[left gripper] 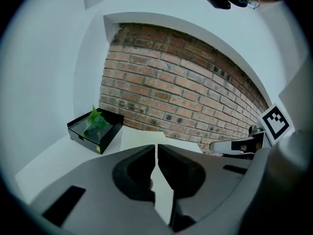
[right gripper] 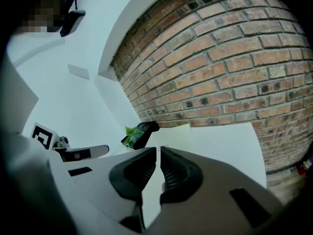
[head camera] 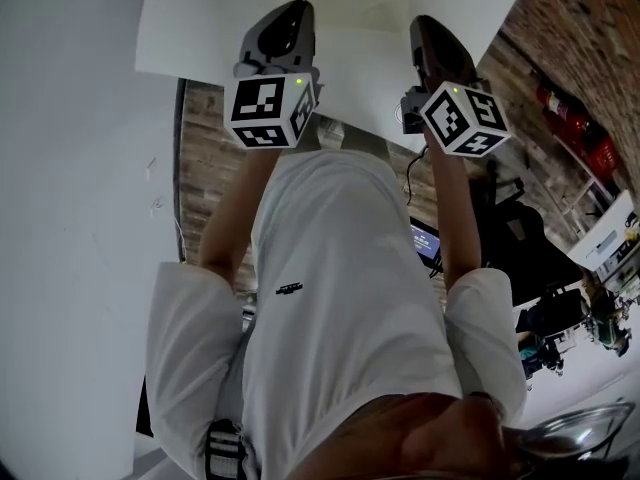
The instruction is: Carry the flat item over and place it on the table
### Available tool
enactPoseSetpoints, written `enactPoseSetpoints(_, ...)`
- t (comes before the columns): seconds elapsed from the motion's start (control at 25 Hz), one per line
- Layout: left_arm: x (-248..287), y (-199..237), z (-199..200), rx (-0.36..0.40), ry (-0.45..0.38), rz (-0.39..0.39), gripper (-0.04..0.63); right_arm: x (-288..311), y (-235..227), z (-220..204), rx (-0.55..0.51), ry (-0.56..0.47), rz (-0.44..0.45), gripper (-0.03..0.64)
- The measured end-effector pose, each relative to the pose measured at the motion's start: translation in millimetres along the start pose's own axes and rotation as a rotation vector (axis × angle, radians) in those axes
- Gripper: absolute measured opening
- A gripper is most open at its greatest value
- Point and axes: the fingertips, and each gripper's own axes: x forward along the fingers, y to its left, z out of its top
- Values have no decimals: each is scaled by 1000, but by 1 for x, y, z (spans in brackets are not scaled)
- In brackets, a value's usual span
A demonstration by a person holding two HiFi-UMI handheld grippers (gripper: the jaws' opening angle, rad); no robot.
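The flat item (head camera: 345, 13) is a thin cream sheet lying on the white table (head camera: 200, 18) ahead of me. My left gripper (head camera: 292, 13) is shut on its near edge at the left, and my right gripper (head camera: 428, 28) is shut on the same edge at the right. In the left gripper view the flat item (left gripper: 139, 138) runs pale between the closed jaws of the left gripper (left gripper: 157, 153). The right gripper view shows the flat item (right gripper: 176, 133) pinched the same way in the right gripper (right gripper: 158, 153). Each gripper sees the other beside it.
A black tray with green leaves (left gripper: 95, 126) stands at the table's far left corner, against the brick wall (left gripper: 186, 87). A white wall (head camera: 70, 218) runs along my left. To the right are red extinguishers (head camera: 575, 128) and dark office furniture (head camera: 525, 243).
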Motion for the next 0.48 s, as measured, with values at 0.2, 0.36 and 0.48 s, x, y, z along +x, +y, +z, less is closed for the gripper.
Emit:
enactPoseSetpoints(0.2, -26, -14, 12, 1, -13, -19, 32, -25, 14, 6, -54, -2, 2, 52)
enactPoseSetpoints(0.36, -45, -21, 21, 5, -29, -31, 31, -42, 29, 13, -76, -18, 9, 52)
enactPoseSetpoints(0.48, -58, -22, 24, 6, -38, -45, 31, -52, 43, 14, -104, -26, 11, 52)
